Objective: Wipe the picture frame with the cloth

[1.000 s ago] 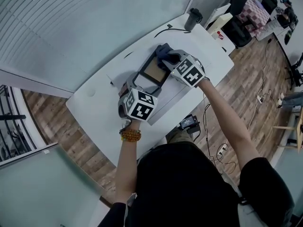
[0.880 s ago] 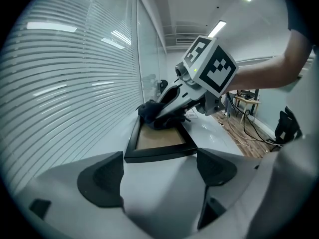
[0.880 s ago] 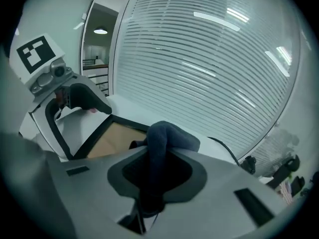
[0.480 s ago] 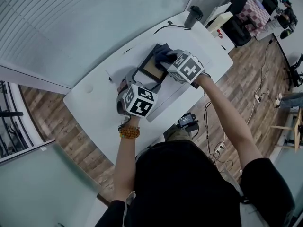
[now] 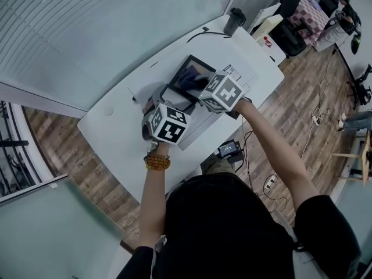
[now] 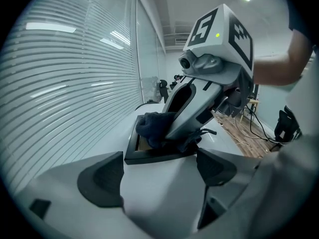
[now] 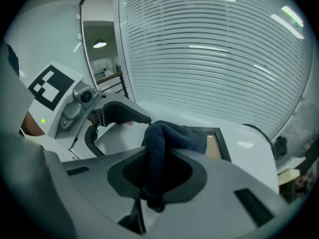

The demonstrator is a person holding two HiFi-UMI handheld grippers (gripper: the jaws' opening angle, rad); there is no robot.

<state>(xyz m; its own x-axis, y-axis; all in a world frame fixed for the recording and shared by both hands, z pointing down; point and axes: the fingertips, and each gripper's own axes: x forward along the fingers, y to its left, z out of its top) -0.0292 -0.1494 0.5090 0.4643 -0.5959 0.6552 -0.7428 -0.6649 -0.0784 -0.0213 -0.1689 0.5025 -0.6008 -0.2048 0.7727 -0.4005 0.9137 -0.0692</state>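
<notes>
Seen from the head view, a person in a black top leans over a white table (image 5: 116, 138), a beaded bracelet (image 5: 158, 163) on the left wrist and a two-jaw gripper in each hand. The left gripper (image 6: 159, 167) has its jaws spread wide across the near end of the black picture frame (image 6: 149, 156), with the pad tips set against that end's two sides. Just beyond it, the right gripper (image 7: 155, 176) has its jaws closed on a dark blue cloth (image 7: 169, 138), pinching a fold between the pads while the rest of the cloth bunches forward and down onto the frame. The frame lies flat near the middle of the table, angled to the table's edge. The cloth rests on the frame's tan inner panel (image 7: 213, 146), which shows past the fabric on the far side. A dark cup (image 5: 235, 21) stands at the table's far end with a black cable (image 5: 203, 35) lying close by, well apart from the frame. Closed window blinds (image 7: 214, 59) run along the table's far side, and wooden flooring (image 5: 302, 97) spreads to the right.
</notes>
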